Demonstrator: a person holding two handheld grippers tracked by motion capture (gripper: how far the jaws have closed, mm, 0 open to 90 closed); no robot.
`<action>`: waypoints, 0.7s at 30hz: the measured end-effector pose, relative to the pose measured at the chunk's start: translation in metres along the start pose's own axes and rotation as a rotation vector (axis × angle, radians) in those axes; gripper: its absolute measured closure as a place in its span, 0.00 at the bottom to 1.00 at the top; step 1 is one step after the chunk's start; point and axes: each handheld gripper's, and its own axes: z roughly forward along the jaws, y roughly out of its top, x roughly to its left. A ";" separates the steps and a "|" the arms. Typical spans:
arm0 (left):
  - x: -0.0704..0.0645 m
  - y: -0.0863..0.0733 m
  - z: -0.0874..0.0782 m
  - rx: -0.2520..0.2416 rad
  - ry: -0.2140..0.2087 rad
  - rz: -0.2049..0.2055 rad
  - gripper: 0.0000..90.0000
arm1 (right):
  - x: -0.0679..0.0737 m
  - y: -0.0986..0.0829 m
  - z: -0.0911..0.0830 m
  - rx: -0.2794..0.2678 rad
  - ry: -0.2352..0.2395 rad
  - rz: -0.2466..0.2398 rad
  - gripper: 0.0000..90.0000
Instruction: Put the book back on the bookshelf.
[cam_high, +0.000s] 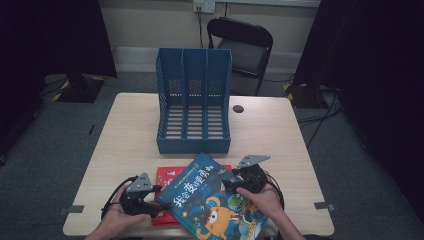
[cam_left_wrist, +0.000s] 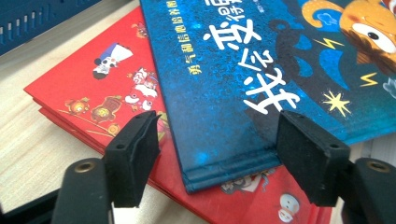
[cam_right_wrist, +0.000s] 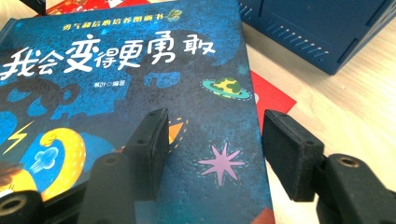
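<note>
Book position: blue book (cam_high: 212, 200) at table's 6 o'clock edge, atop red book (cam_high: 167, 176), between both grippers.
Book axis: long axis runs 11 to 5 o'clock, skewed to table.
Left gripper (cam_left_wrist: 217, 154): jaws wide, straddling spine corner, no clamp.
Right gripper (cam_right_wrist: 212, 151): jaws wide, over cover's edge, holding nothing.

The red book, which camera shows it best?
The left gripper view: the red book lies across it with its cover pictures and stacked edges plain, the blue book on top. The high view shows a red strip beside the blue book; the right gripper view shows a red corner.
</note>
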 end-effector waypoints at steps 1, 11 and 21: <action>0.000 0.000 0.000 -0.003 0.002 -0.003 0.34 | 0.000 0.000 0.000 0.000 0.000 0.000 0.47; 0.008 0.008 0.009 -0.023 0.033 -0.048 0.44 | -0.004 -0.008 -0.008 -0.004 -0.025 0.025 0.47; 0.016 0.016 0.018 -0.043 0.060 -0.072 0.44 | -0.005 -0.012 -0.012 -0.008 -0.057 0.037 0.45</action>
